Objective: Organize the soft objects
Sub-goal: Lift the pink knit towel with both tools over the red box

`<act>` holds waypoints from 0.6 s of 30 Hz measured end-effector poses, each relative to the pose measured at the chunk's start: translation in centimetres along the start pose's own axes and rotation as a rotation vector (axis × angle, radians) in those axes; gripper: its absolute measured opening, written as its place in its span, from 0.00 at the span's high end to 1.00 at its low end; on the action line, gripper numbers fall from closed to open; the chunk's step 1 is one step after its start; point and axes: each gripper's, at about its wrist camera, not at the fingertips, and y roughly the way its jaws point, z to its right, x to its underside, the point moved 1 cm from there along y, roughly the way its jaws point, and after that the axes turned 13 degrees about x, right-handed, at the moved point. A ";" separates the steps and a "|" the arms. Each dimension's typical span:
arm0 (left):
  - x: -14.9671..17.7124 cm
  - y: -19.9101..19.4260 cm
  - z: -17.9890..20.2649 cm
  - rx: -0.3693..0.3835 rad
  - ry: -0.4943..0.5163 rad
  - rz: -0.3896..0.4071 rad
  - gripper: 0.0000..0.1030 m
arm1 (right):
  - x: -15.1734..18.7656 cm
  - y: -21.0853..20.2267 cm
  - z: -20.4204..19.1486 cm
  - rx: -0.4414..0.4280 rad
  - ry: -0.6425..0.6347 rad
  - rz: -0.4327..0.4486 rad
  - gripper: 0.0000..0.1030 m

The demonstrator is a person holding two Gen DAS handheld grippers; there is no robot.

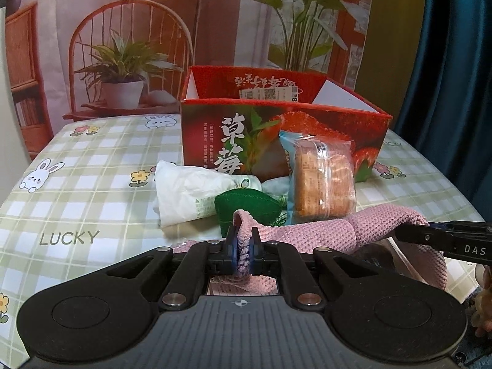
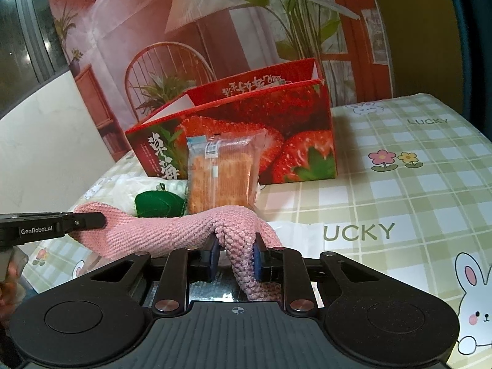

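We have both grippers, left [image 1: 242,247] and right [image 2: 236,255], clenched on the knit [image 2: 184,227]; next we lift it together into the box [image 2: 276,141] at twelve o'clock.

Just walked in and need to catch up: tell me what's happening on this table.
A person is working two handheld grippers, and both are clamped on one pink knitted piece. The left gripper pinches one part of it, the right gripper another, so it hangs stretched between them. Behind it stand a packaged cake, a green felt item and a white bag, in front of the open strawberry box, with nothing seen inside it yet.
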 end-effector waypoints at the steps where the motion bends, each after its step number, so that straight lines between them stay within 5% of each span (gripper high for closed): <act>1: 0.1 0.0 0.0 0.003 -0.002 -0.001 0.93 | 0.0 0.0 0.0 0.002 0.000 -0.001 0.81; 18: 1.9 1.6 -3.0 0.030 -0.130 -0.052 0.92 | 0.9 1.8 -0.1 0.029 -0.019 -0.063 0.81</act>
